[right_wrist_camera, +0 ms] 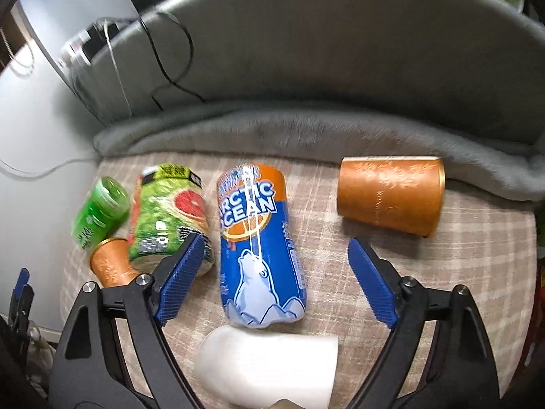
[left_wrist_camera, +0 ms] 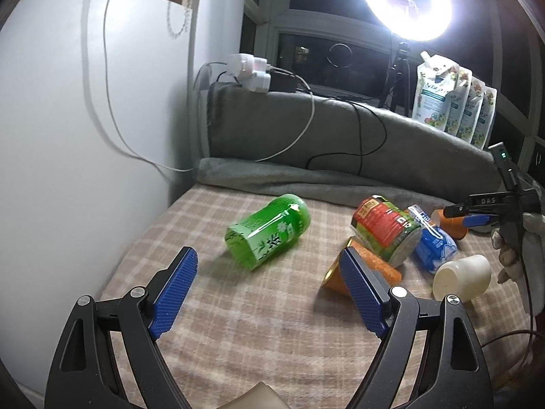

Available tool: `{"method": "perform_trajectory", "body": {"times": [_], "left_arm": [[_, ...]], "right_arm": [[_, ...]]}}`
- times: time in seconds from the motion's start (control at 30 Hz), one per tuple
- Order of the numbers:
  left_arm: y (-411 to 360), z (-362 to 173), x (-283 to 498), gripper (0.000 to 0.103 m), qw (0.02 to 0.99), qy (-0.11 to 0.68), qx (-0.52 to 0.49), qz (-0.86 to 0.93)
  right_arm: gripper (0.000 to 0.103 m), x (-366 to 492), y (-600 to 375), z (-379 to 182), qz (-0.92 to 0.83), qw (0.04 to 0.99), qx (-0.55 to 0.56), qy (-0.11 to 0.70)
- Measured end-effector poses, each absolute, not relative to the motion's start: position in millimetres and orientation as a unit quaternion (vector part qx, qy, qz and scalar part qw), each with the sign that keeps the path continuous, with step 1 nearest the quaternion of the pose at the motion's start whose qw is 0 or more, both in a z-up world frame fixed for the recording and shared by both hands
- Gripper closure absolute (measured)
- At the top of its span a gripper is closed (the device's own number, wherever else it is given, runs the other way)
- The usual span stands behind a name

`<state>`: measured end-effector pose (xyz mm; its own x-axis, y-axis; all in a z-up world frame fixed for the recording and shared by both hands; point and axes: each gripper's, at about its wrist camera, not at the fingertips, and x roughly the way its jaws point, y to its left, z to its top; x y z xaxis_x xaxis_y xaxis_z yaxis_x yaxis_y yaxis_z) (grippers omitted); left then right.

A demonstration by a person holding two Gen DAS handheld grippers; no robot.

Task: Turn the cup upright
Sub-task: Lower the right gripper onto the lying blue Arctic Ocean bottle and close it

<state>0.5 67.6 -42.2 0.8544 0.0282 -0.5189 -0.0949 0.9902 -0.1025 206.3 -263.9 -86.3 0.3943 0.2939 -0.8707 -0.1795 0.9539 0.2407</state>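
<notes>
Lying on its side on the checked cloth [left_wrist_camera: 259, 341], the white cup [left_wrist_camera: 462, 281] is seen right of the wide-open, empty left gripper [left_wrist_camera: 269, 293]. From the right wrist, the cup [right_wrist_camera: 269, 368] lies between the right gripper's [right_wrist_camera: 276, 279] spread, empty jaws, below the blue bottle [right_wrist_camera: 260, 248].

Glossy plastic-wrapped blue bottle [right_wrist_camera: 260, 248], matt white cup [right_wrist_camera: 269, 364], shiny orange cup [right_wrist_camera: 390, 196], checked woven cloth [right_wrist_camera: 460, 255]
</notes>
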Motion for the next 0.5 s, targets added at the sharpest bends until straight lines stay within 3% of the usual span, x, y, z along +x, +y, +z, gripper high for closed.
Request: {"method": "perform_trajectory", "body": {"times": [0.5], "left_arm": [[79,-45,0,0.018,0.959,0.271,-0.070,0.040]], "right_arm": [[0.022,240,-247,-121,0.170,0.776,0.058,0.605]]}}
